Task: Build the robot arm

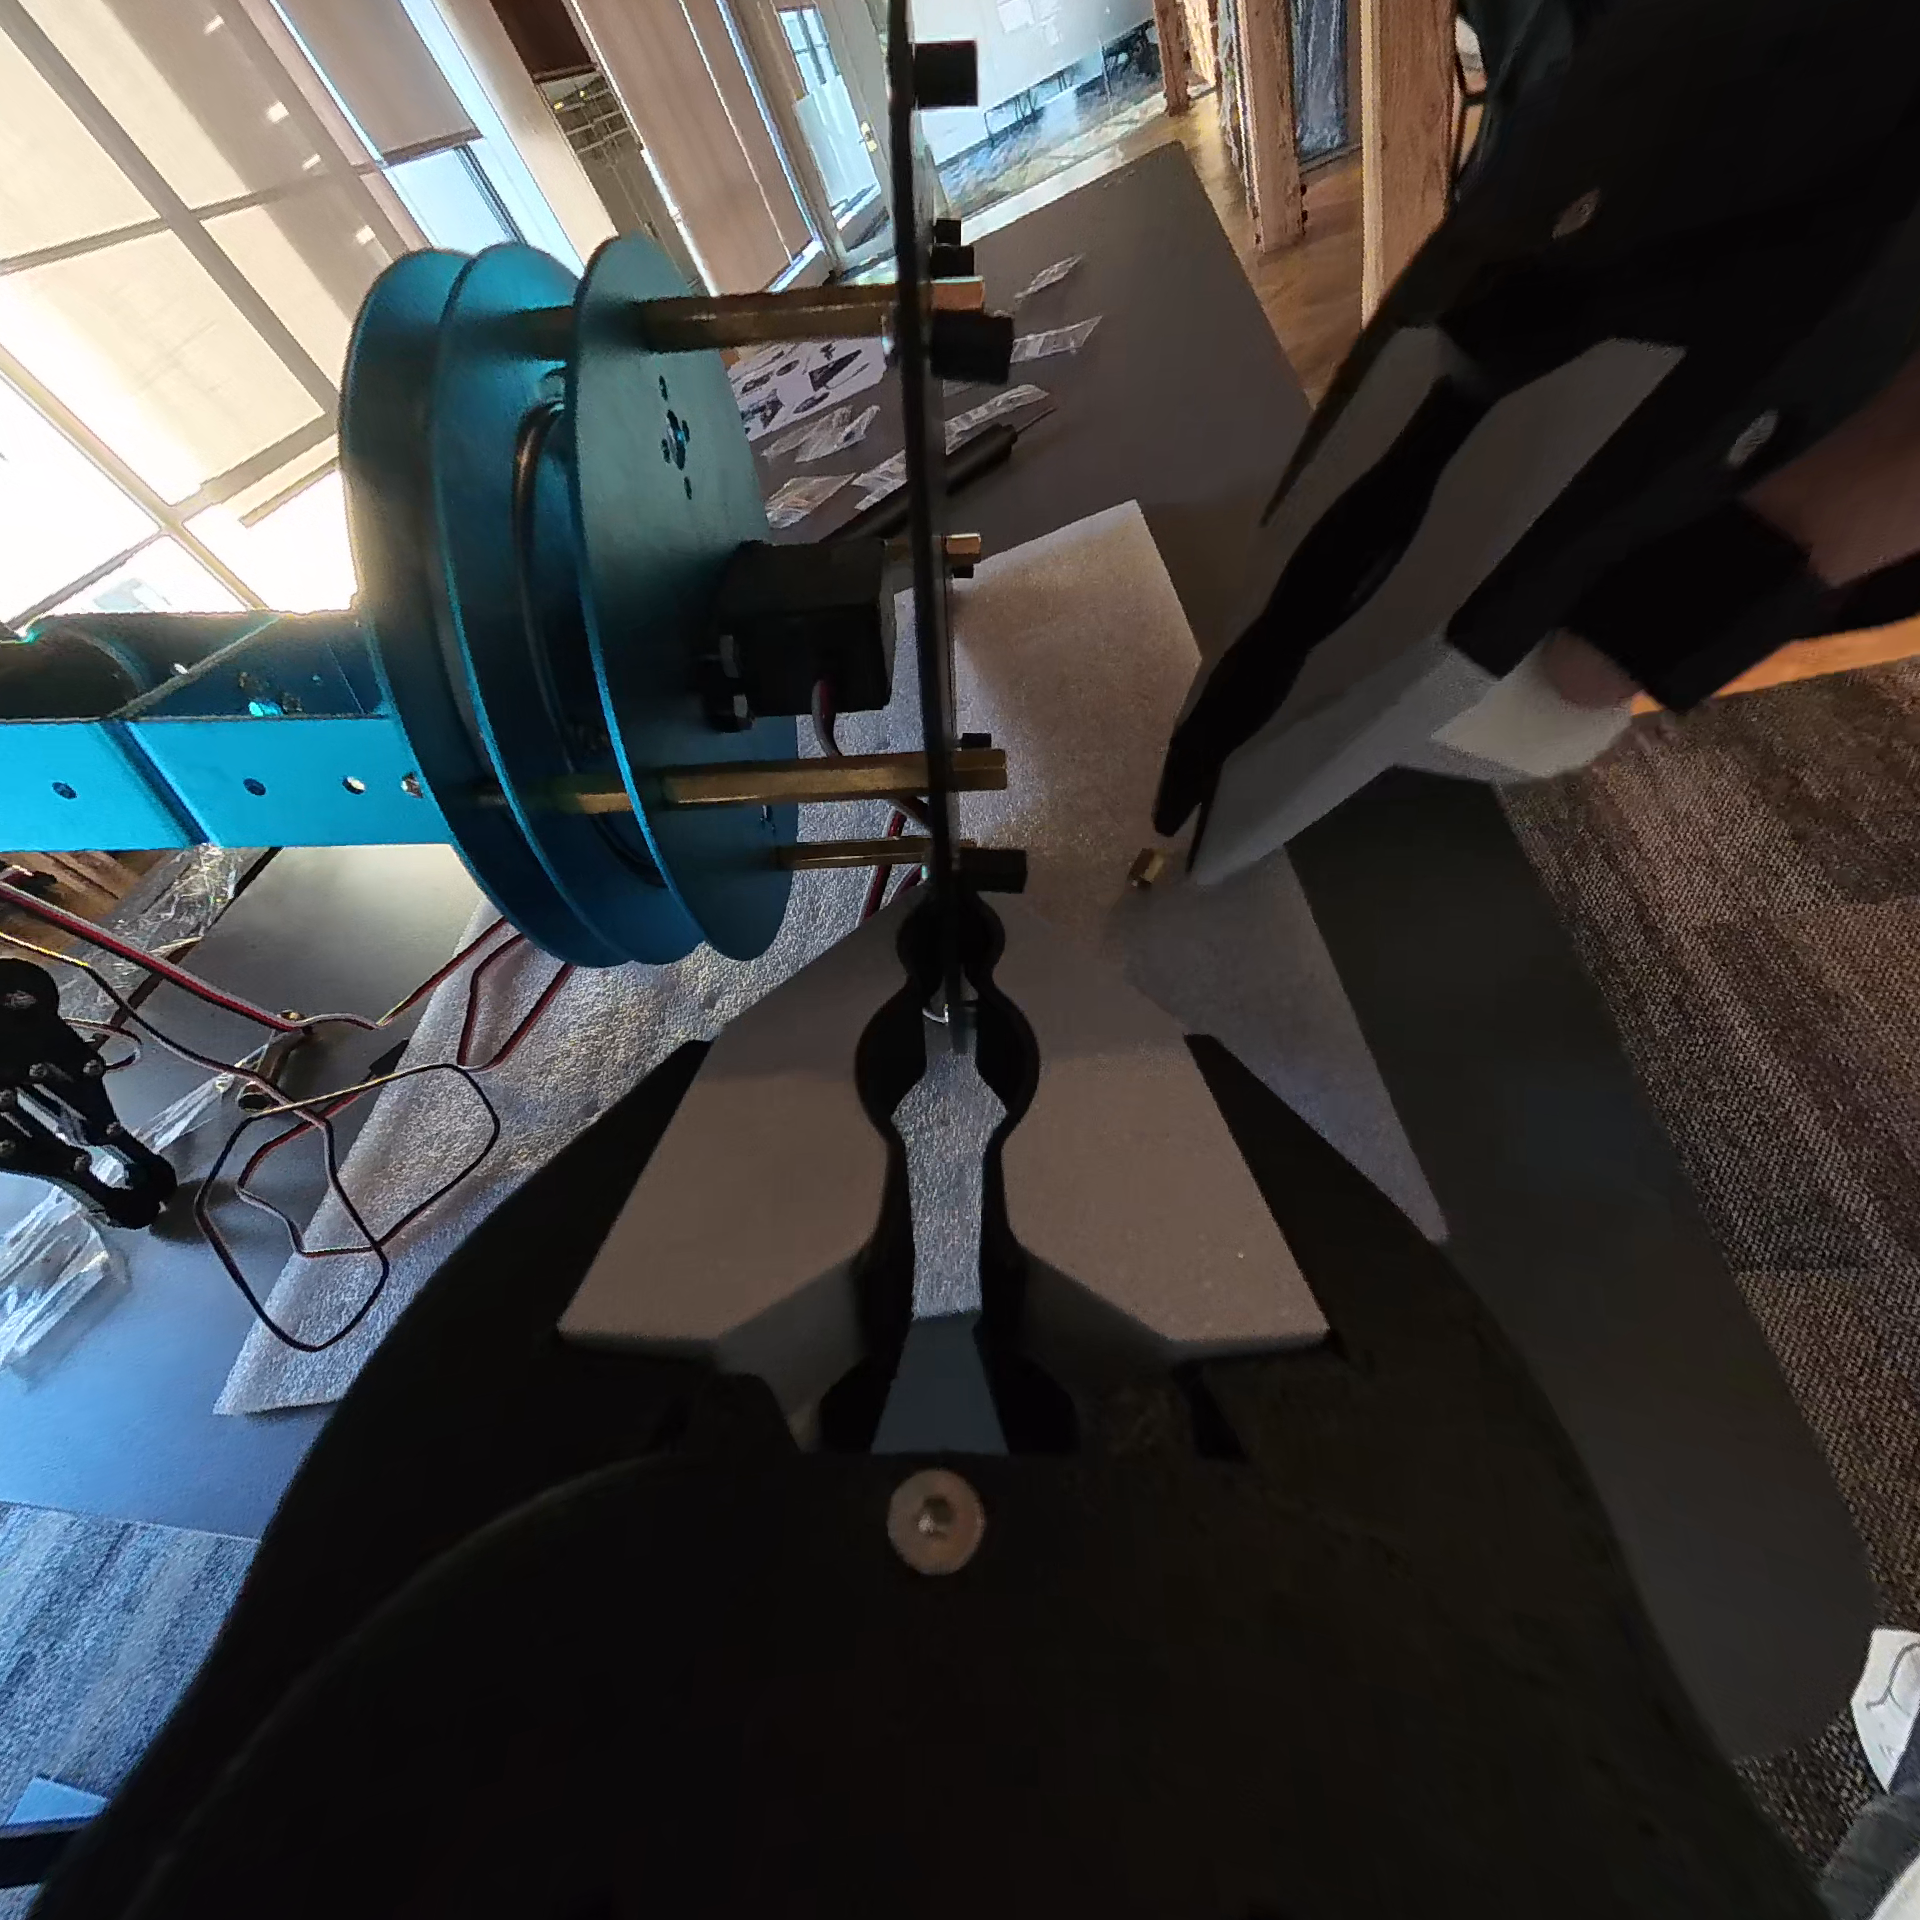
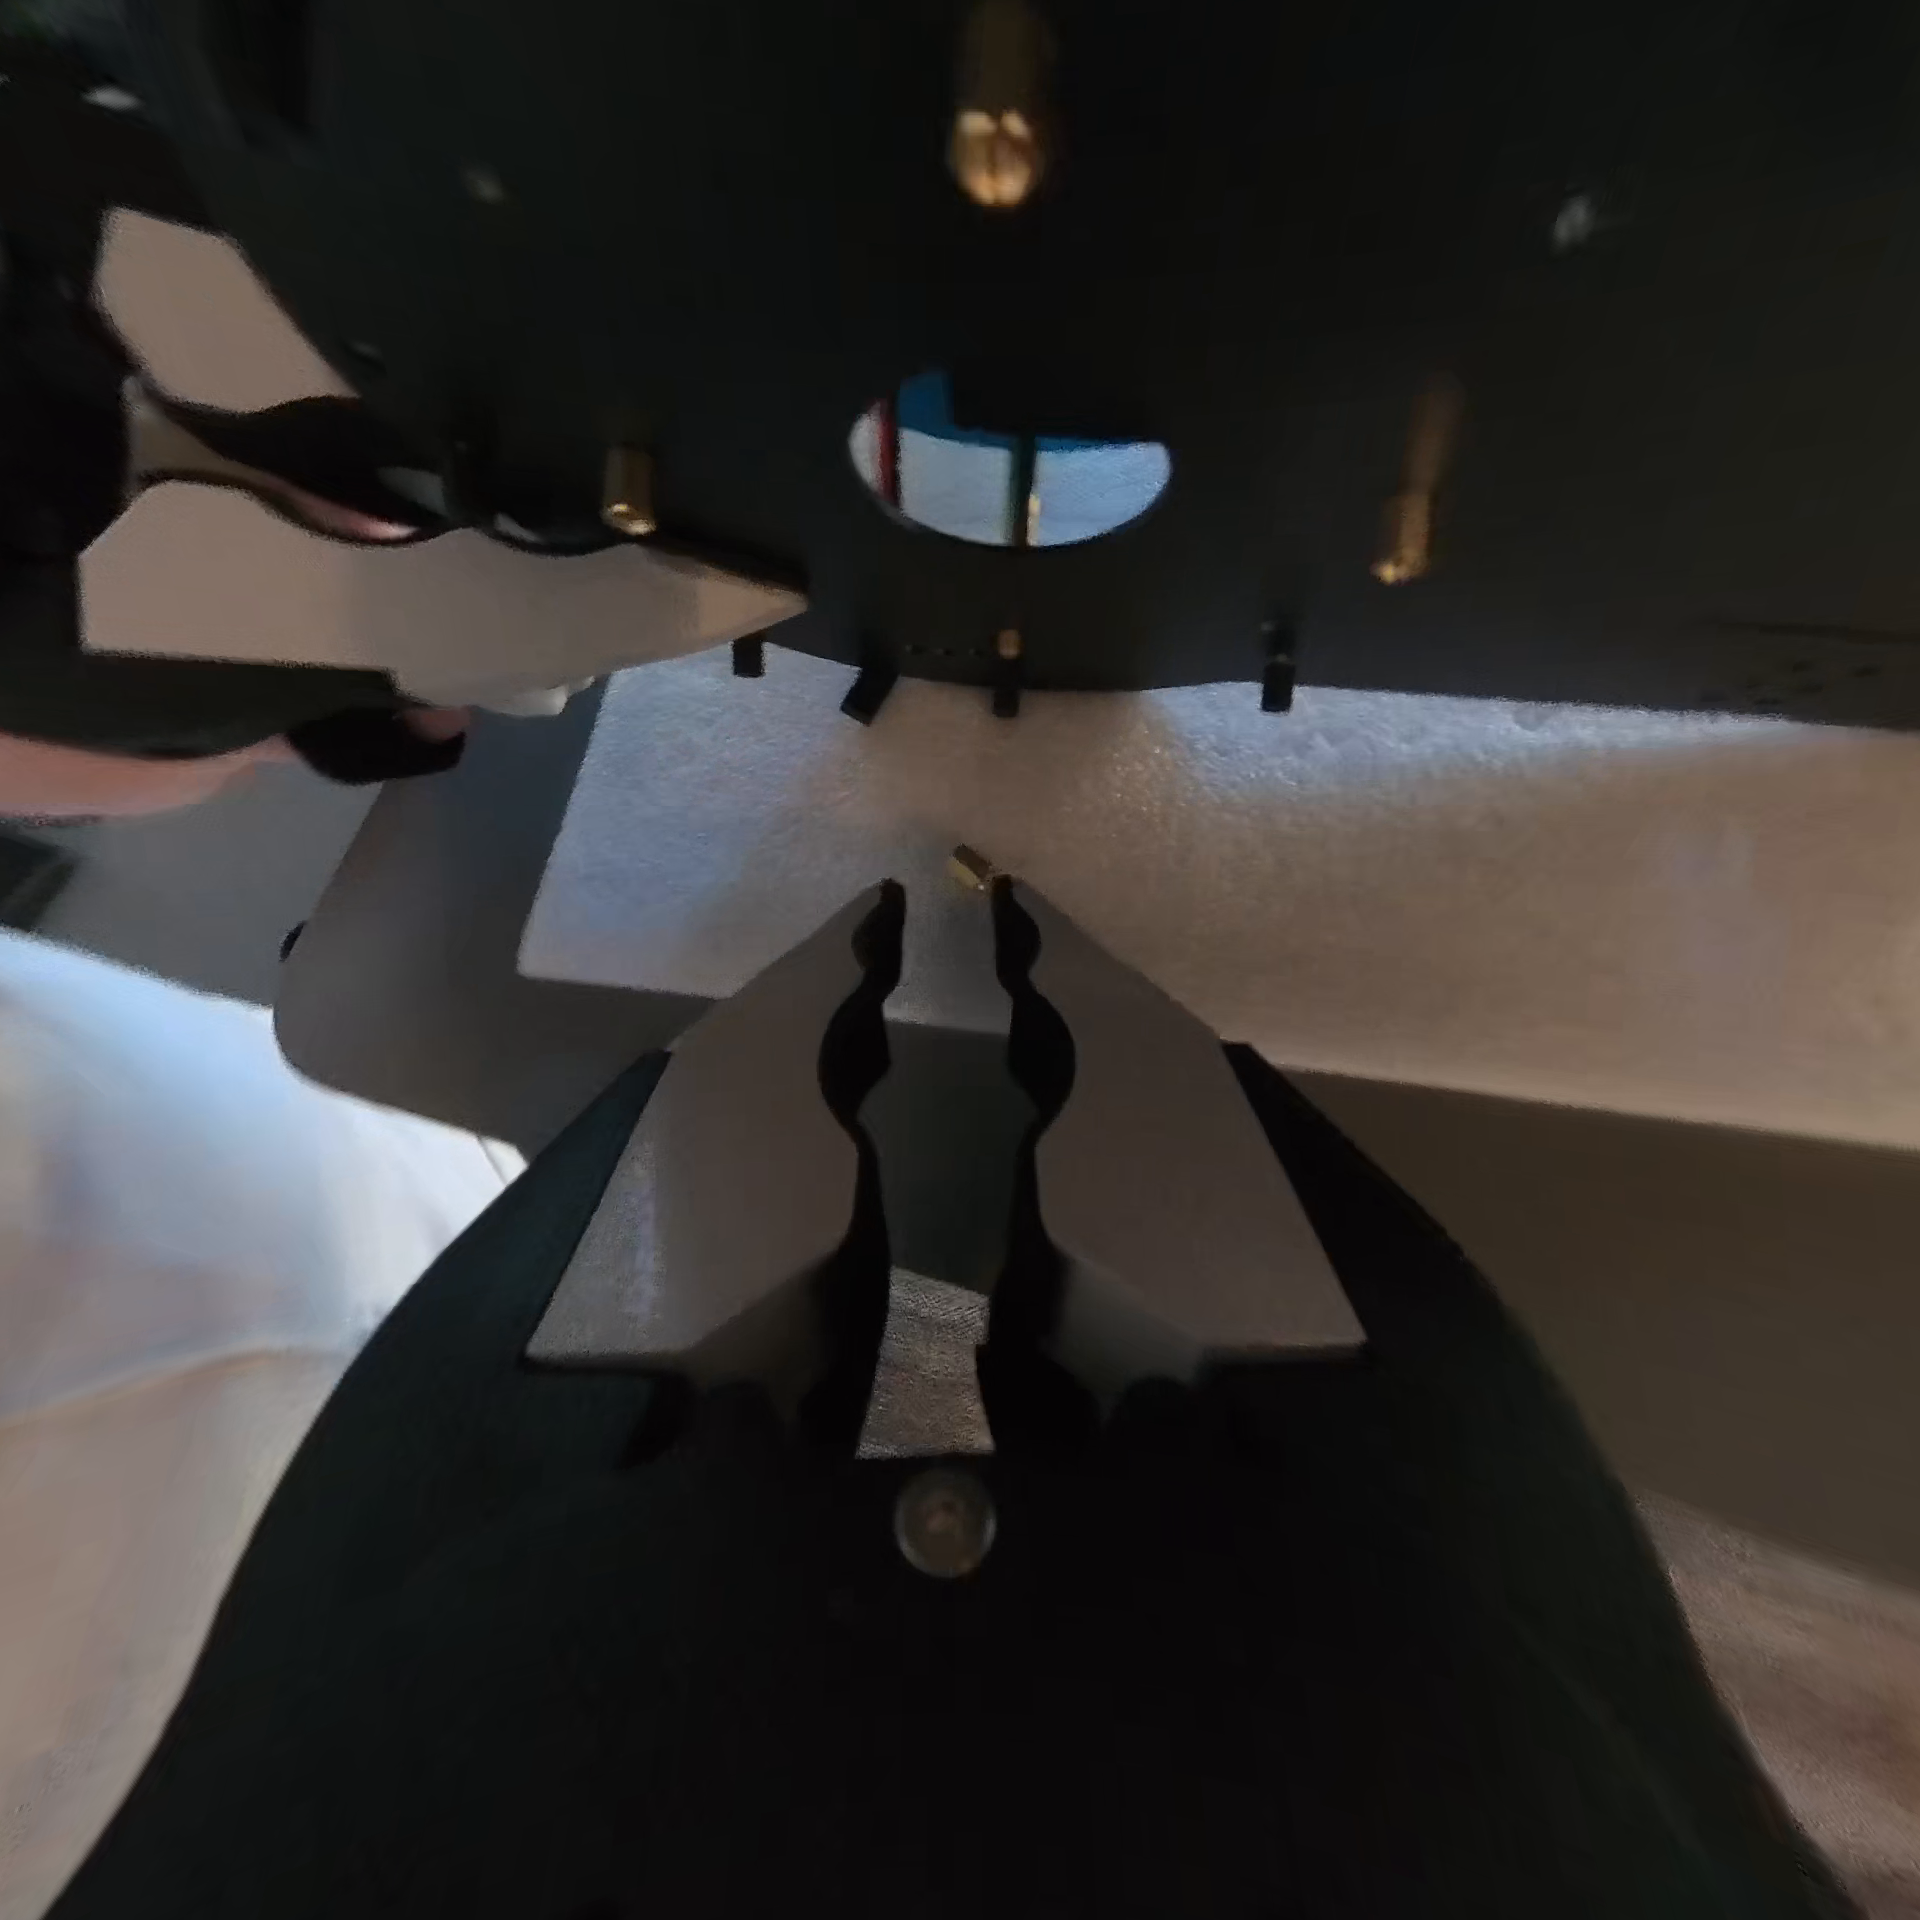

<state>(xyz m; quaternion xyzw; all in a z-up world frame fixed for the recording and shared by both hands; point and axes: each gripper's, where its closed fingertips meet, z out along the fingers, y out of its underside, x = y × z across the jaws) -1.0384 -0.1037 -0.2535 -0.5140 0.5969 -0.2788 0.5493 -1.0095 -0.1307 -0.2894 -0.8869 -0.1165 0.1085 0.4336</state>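
My left gripper is shut on the lower edge of a thin black plate, seen edge-on and held upright. Brass standoffs join the plate to stacked blue discs with a black servo and a blue beam. My right gripper is narrowly open and empty, low over a white foam sheet. A small loose brass standoff lies just ahead of its right fingertip. In the left wrist view that gripper sits beside the standoff. The plate fills the top of the right wrist view.
The foam sheet lies on a dark table. Red and black wires loop at the left near a black bracket. Small parts bags lie at the far end. Carpet is to the right. Spacing between my two grippers at the tips: around 6 cm.
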